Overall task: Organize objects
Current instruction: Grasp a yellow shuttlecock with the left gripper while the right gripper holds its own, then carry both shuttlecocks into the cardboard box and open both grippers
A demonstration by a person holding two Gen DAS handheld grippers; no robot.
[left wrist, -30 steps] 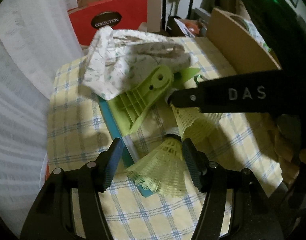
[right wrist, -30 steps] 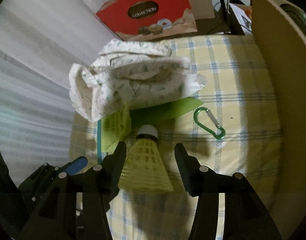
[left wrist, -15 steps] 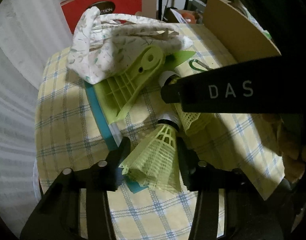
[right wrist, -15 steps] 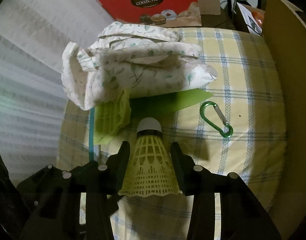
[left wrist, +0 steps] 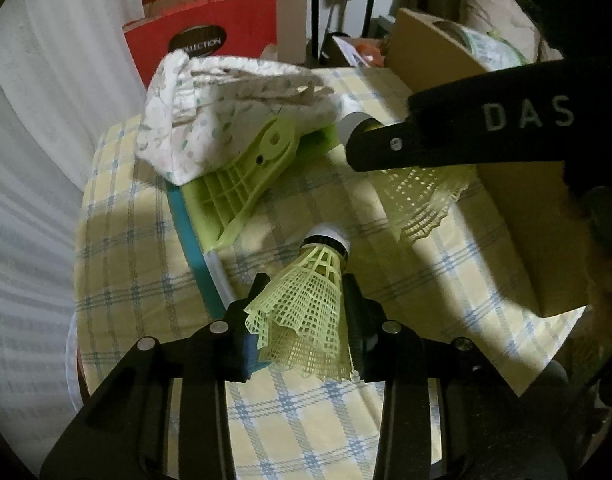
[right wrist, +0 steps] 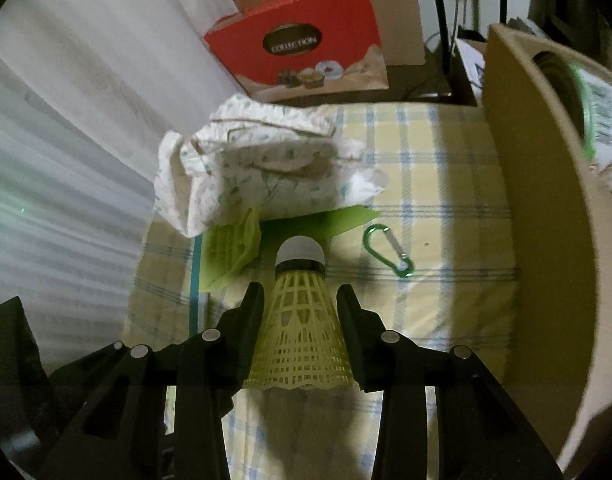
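My left gripper (left wrist: 306, 292) is shut on a yellow plastic shuttlecock (left wrist: 310, 312), cork end forward, held above the checked tablecloth (left wrist: 138, 248). My right gripper (right wrist: 300, 300) is shut on a second yellow shuttlecock (right wrist: 300, 328), also lifted. In the left wrist view the right gripper's black finger (left wrist: 466, 136), marked DAS, crosses the upper right with its shuttlecock's skirt (left wrist: 422, 204) hanging below. A white leaf-print cloth bag (right wrist: 262, 176) lies at the back of the table over a lime green plastic piece (left wrist: 246, 184).
A green carabiner (right wrist: 388, 250) lies on the cloth right of the bag. A tan cardboard box (right wrist: 546, 200) stands along the right. A red "Collection" box (right wrist: 306, 48) stands behind the table. A teal strip (left wrist: 190, 252) lies under the green piece.
Both grippers closed on their shuttlecocks and lifted them off the cloth. The table now looks farther away in both views.
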